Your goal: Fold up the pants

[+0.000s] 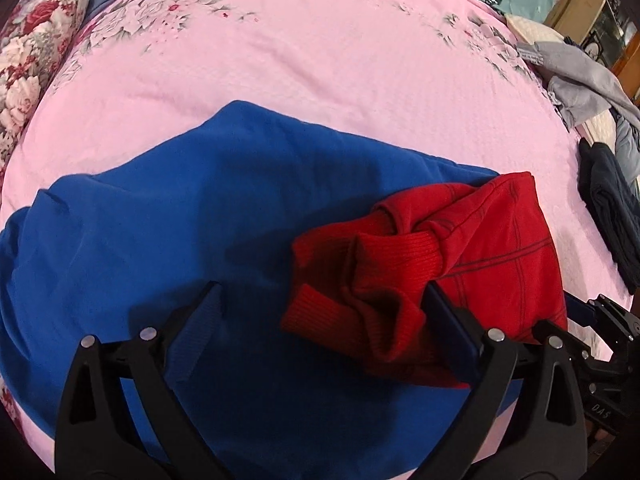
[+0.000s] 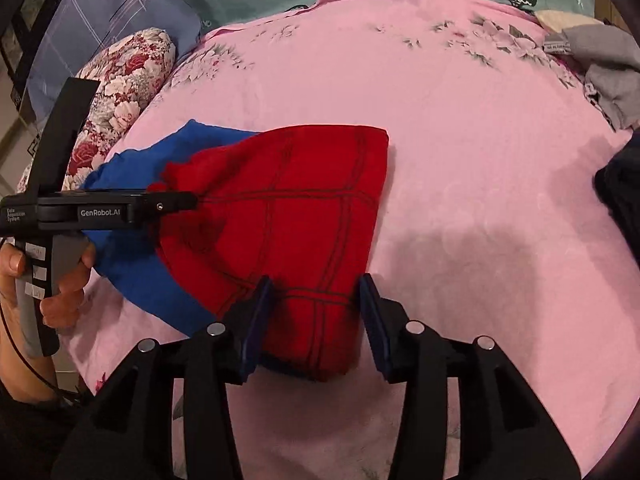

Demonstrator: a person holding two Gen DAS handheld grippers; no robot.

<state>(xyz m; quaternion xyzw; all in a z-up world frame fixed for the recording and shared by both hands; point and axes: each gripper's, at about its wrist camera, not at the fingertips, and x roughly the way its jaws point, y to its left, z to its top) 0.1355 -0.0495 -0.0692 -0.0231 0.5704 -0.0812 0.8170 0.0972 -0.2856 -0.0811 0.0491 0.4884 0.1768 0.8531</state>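
The pants, red over blue, are lying bunched on the pink bedspread, the red ribbed cuffs heaped on the blue fabric. The left gripper is hanging above the cuffs with its jaws spread wide and holding nothing, probably positioned to take the cuff end. The right gripper is straddling the near edge of the red portion with its jaws partly apart; whether the pads are touching cloth cannot be told. Folding is judged incomplete, since the cuffs are lying crumpled.
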